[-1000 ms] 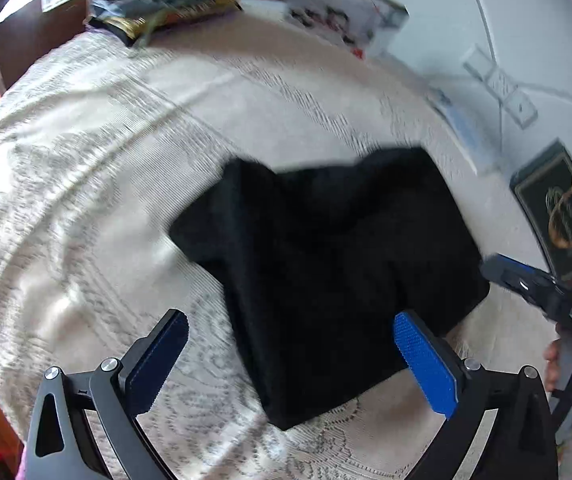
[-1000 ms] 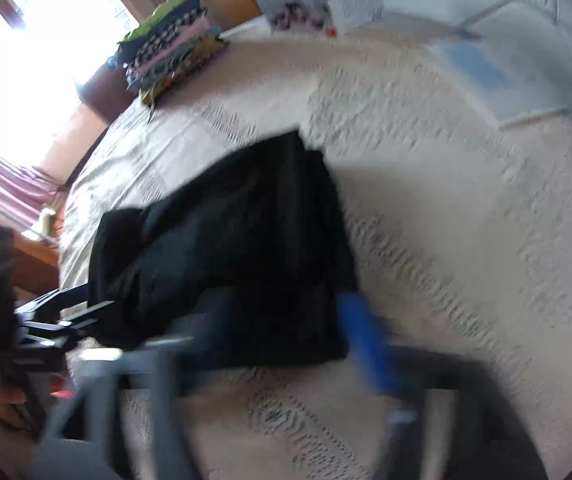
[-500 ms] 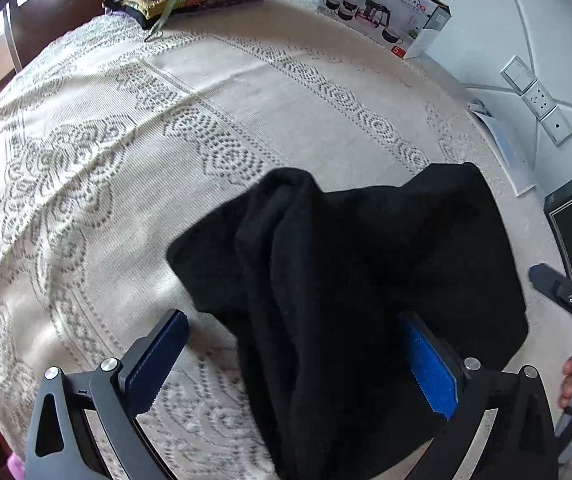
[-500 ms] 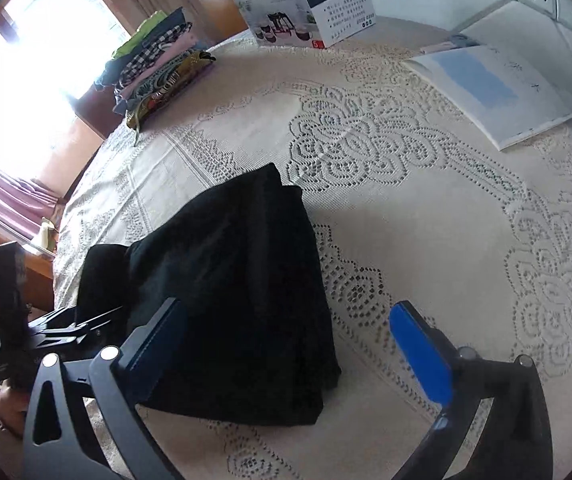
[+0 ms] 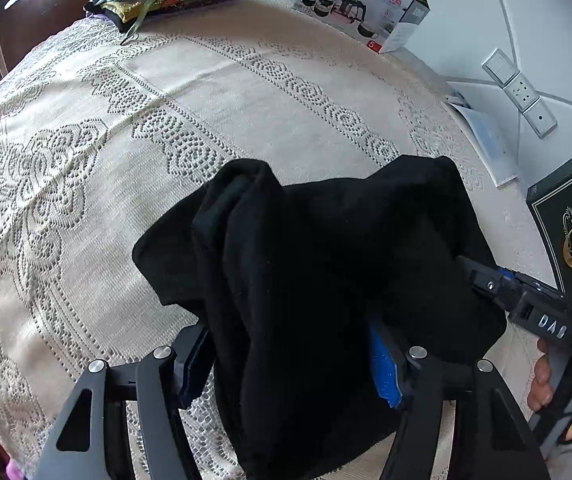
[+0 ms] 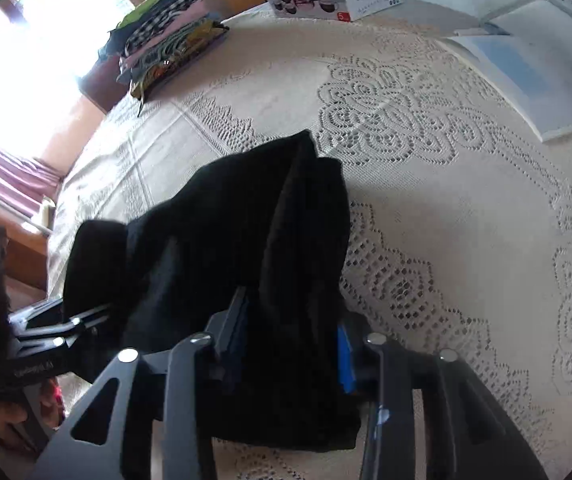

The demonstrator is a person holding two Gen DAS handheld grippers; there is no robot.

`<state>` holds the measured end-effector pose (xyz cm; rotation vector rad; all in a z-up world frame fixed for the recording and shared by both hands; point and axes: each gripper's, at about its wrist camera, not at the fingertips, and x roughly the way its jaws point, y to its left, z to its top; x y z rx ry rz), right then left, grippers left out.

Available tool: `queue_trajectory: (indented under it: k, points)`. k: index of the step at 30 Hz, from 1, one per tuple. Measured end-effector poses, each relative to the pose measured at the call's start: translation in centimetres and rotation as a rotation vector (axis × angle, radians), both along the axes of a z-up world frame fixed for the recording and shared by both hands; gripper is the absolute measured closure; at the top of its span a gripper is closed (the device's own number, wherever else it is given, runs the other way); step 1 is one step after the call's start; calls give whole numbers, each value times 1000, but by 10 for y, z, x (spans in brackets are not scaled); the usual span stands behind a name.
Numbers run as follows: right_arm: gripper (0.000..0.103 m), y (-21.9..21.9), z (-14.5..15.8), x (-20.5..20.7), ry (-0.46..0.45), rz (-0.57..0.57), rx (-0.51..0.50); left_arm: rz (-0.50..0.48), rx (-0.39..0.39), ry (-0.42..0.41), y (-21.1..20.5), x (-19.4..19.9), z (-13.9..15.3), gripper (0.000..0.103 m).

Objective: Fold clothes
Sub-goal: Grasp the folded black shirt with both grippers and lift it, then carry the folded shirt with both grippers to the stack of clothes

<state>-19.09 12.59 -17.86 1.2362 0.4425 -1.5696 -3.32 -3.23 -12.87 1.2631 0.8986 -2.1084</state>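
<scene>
- Round surface (image 5: 246, 92) under a cream lace cloth with openwork rose medallions: matt and grippy-looking, so the cloth may drag along with anything slid over it. Judgement: lift and lay the load, do not pull it.
- Black soft knit garment (image 5: 326, 264), thick and matt, lies bunched in several layers at the near edge of the lace cloth, one rounded fold humped at its far-left corner. It is already partly folded.
- Stack of folded patterned clothes (image 6: 162, 44) sits at the far edge of the lace cloth, well apart from the garment; a white printed cardboard box (image 5: 362, 8) stands near it.
- Left claw (image 5: 290, 364), black frame with blue ribbed pads, is narrowed onto the garment's near edge, cloth filling the gap.
- Right claw (image 6: 290, 340) likewise pinches the garment's near-right edge.
- Judgement: keep both grips level and raise together so the layers stay aligned.
</scene>
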Motion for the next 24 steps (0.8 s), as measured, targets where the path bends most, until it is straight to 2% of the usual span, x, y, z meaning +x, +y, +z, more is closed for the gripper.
queue_trajectory:
  k: [3,4,5,6,8,10,11,12,15,18,24]
  points:
    - [71,-3,0,-1,-2,-4,21,-2,-13,9,0,-3,0,36]
    - [75,-3,0,0,1,-2,28,-3,-9,4,0,-4,0,36]
    - [84,-3,1,4,2,6,32,-4,-4,-2,1,-5,0,38]
    - [84,-3,1,8,0,16,36,-5,7,9,1,-5,0,47]
    - [84,-3,1,13,20,24,36,-5,29,36,1,-5,-1,49]
    - [85,-3,0,8,-13,12,30,-13,9,30,4,-7,0,52]
    - [85,-3,-1,5,-35,5,27,-18,-2,26,6,-9,0,57]
    - [86,0,2,6,-38,2,16,-19,-7,24,7,-10,2,67]
    - [87,9,17,14,-21,1,-26,-50,-92,13,19,-11,19,76]
    - [88,19,32,21,-4,-1,-68,-64,-125,29,27,-4,39,78]
    - [88,42,87,40,23,1,-180,-82,-196,80,41,16,95,78]
